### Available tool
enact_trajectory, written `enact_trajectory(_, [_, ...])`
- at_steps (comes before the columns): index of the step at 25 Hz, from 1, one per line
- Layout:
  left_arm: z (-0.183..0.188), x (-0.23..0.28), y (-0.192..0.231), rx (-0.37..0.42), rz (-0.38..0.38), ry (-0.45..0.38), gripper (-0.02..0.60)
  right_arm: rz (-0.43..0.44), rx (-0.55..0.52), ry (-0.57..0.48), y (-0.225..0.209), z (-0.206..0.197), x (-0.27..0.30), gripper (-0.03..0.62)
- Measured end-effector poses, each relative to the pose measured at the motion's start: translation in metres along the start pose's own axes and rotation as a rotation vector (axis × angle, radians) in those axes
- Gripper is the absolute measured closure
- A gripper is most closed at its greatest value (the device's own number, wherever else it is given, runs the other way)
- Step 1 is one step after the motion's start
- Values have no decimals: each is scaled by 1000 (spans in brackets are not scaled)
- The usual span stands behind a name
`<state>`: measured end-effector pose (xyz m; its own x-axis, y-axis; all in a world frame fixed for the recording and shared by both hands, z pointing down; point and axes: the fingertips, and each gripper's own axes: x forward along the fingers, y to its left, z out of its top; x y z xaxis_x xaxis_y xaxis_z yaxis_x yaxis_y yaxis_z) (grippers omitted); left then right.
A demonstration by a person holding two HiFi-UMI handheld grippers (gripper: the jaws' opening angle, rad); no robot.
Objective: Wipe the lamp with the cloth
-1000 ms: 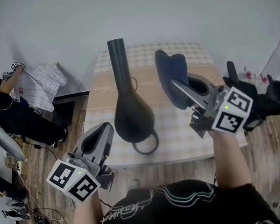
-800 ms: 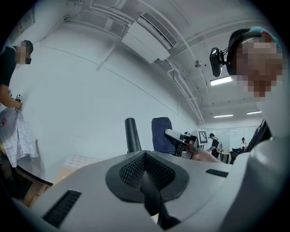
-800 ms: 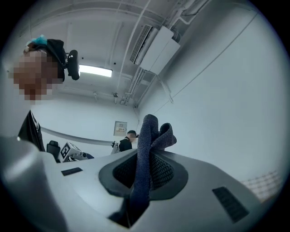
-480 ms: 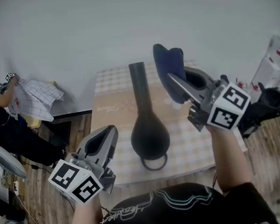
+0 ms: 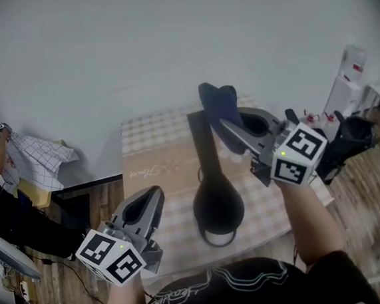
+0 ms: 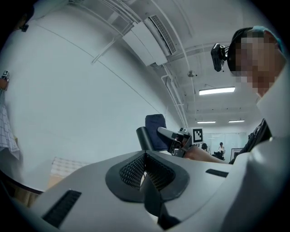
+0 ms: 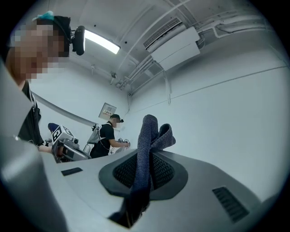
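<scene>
Table [image 5: 152,163] bears the lamp [image 5: 215,207], neck toward the wall [image 5: 167,50]; right gripper [image 5: 223,121] fingers clamp cloth [image 5: 216,102], left gripper [image 5: 156,194] fingers meet empty.

The left gripper [image 5: 155,197] sits low at the person's left side, angled up and forward, its jaws pressed together with nothing between them. The right gripper [image 5: 231,127] is held higher on an outstretched forearm [image 5: 306,217], its jaws clamped on a dark blue cloth [image 5: 216,102].

Centre of head view: worktop [image 5: 153,168] with a pale checked cover and a tan band across it. A black lamp [image 5: 217,209] rests on it right of centre, bulbous end nearest the lower edge, neck pointing to the far edge.
</scene>
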<state>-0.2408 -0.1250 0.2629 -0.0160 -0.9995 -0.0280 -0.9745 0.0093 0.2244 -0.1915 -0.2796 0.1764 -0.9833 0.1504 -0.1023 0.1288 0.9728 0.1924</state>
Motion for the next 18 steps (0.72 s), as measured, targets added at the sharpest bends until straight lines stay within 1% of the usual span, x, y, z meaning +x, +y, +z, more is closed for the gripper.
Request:
enact_trajectory(2, [0,3,2,-11,-28,0,581,-20,-7,12,0,0,-1,545])
enact_trajectory(7, [0,1,23,-63,-88,14,581,-40,-14,62,9,-4,18,545])
enact_trajectory(13, [-1,-8,48,-80,-161,15,581,-88,-36,110,24,-19,40,545])
enact_trajectory(16, [-2,-9,46,-79,-192,30,580,-113,-33,116,27,-19,35,545])
enact_trajectory(18, [7,-13,38,-76,-206,49,580,-125,-31,117,31,-8,27,545])
